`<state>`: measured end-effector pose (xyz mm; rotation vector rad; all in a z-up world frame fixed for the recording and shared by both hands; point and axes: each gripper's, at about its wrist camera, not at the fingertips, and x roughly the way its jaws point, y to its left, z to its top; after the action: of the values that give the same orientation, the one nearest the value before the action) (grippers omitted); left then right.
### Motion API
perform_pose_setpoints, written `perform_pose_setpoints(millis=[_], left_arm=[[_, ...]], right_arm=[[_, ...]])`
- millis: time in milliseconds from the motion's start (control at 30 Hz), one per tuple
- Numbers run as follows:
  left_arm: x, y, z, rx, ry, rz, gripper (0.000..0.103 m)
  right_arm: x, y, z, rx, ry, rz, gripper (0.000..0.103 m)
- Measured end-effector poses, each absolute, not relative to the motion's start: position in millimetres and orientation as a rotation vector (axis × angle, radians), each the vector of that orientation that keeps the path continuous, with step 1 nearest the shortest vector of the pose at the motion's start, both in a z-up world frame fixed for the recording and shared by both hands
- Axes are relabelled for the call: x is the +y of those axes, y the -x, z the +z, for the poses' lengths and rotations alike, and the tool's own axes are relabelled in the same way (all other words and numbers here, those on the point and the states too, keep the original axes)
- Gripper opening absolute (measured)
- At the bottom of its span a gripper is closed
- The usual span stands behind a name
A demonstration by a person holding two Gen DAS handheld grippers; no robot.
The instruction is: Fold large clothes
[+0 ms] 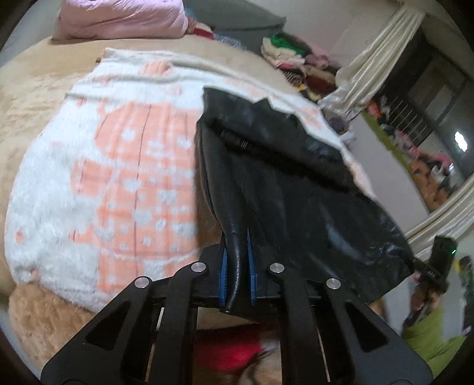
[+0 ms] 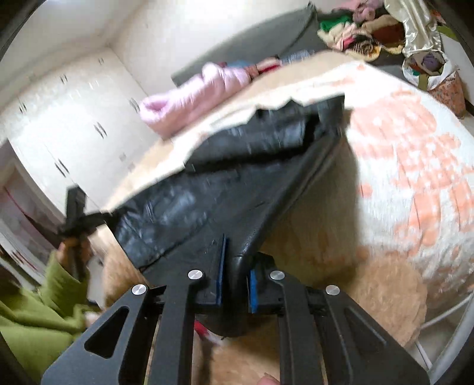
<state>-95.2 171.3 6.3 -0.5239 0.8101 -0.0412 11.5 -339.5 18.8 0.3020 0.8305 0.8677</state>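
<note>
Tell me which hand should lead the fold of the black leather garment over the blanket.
Probably neither alone: left gripper and right gripper are each shut on a near corner of the black leather garment, lifted above the pink-and-white blanket. Move both together.

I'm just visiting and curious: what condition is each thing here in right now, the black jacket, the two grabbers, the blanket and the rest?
Black leather jacket: near edge lifted, far part on the blanket.
Left gripper: shut on the jacket's edge.
Right gripper: shut on another edge.
Pink-and-white blanket: spread flat on the bed.
Pink quilt: bundled at the bed's far end.
Clothes pile: heaped, unfolded.
Curtain: drawn aside.
</note>
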Motion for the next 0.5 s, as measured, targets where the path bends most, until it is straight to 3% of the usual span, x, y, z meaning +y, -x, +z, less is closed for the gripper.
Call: perform_pose_setpoints(millis=[300,500], left_arm=[[175,52,53,0.685,0.524,-0.088,0.004],[173,13,71,0.647,0.516,-0.074,0.005]], right_arm=[[-354,-57,46,0.723,-0.536,0.823,0.011],[-344,-90,65,0.658,-0.508,0.739,0.011]])
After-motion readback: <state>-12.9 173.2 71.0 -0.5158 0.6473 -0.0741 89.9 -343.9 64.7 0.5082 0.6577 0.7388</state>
